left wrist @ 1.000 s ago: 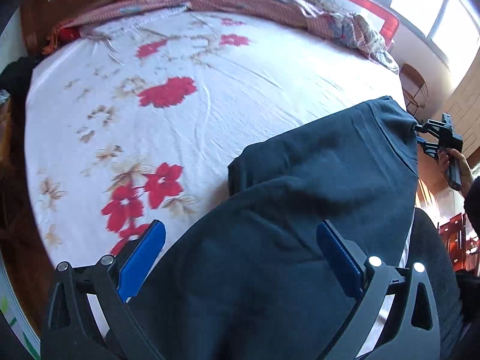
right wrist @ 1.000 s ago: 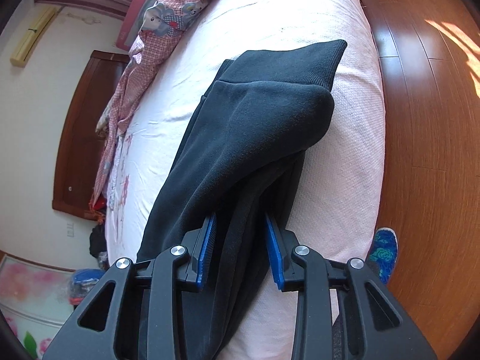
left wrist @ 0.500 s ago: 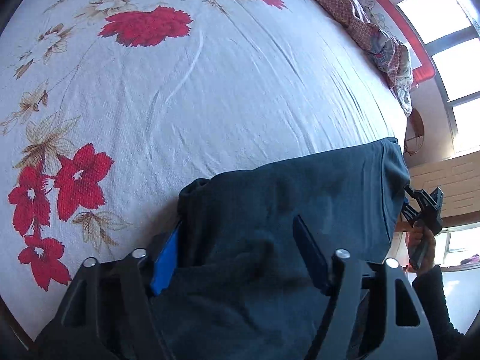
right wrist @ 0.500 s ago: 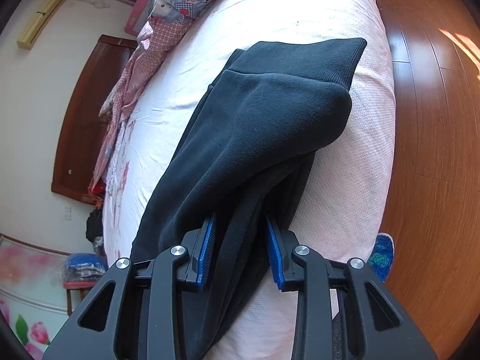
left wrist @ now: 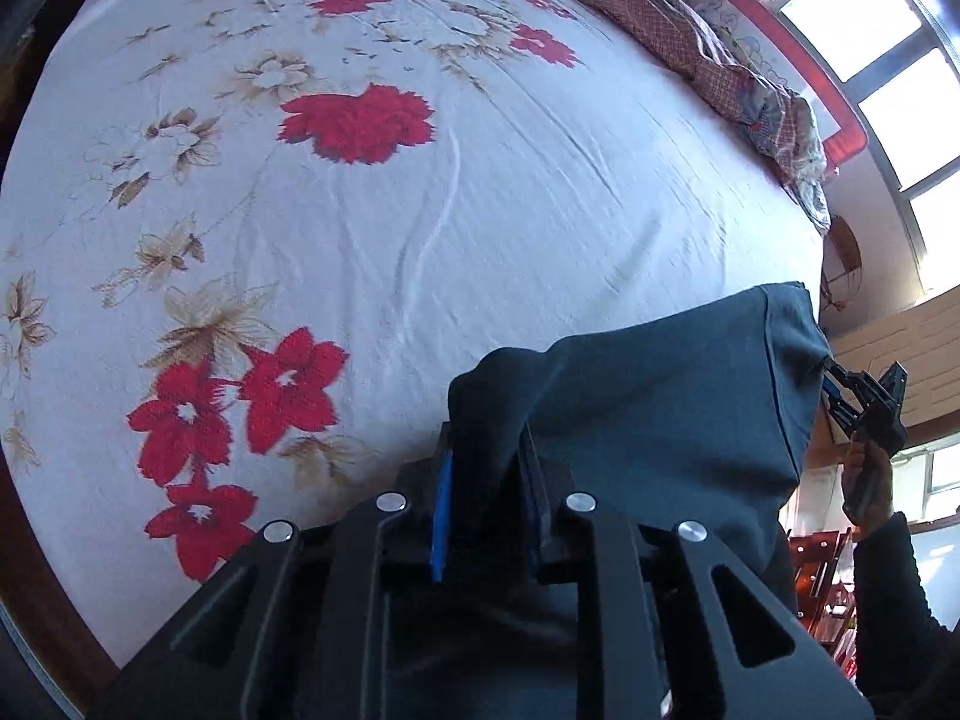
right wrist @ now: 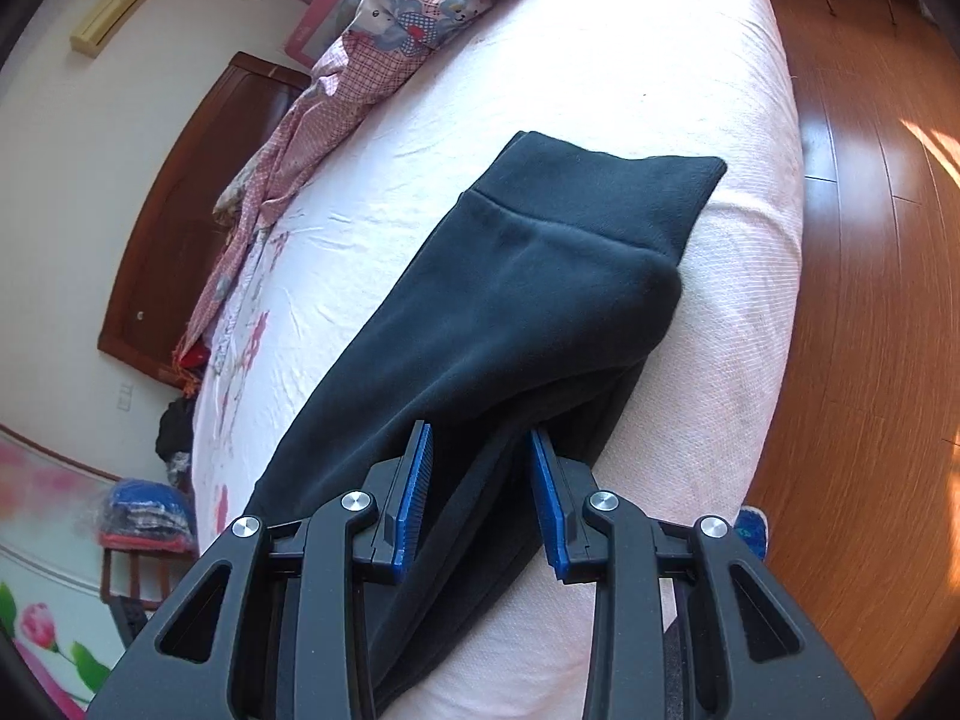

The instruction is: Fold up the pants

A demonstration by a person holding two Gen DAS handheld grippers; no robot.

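Note:
The dark navy pants (left wrist: 666,402) lie folded along the near edge of the bed. My left gripper (left wrist: 486,480) is shut on the pants, pinching a bunched fold at their left end. In the right wrist view the pants (right wrist: 510,300) stretch away, with the ribbed waistband (right wrist: 606,204) at the far end near the bed's corner. My right gripper (right wrist: 480,468) is shut on the pants' near edge, its blue pads (right wrist: 414,480) pressing the fabric. It also shows in the left wrist view (left wrist: 864,402), at the pants' right end.
The bed has a white sheet with red flowers (left wrist: 360,192). A pink checked quilt (right wrist: 372,60) is bunched along the far side. A wooden floor (right wrist: 870,300) lies right of the bed. A dark wooden headboard (right wrist: 198,204) and a stool with clothes (right wrist: 144,516) stand at the left.
My left gripper has closed from wide open onto a bunched fold at the pants' left end. My right gripper has kept its grip while the view shifted slightly.

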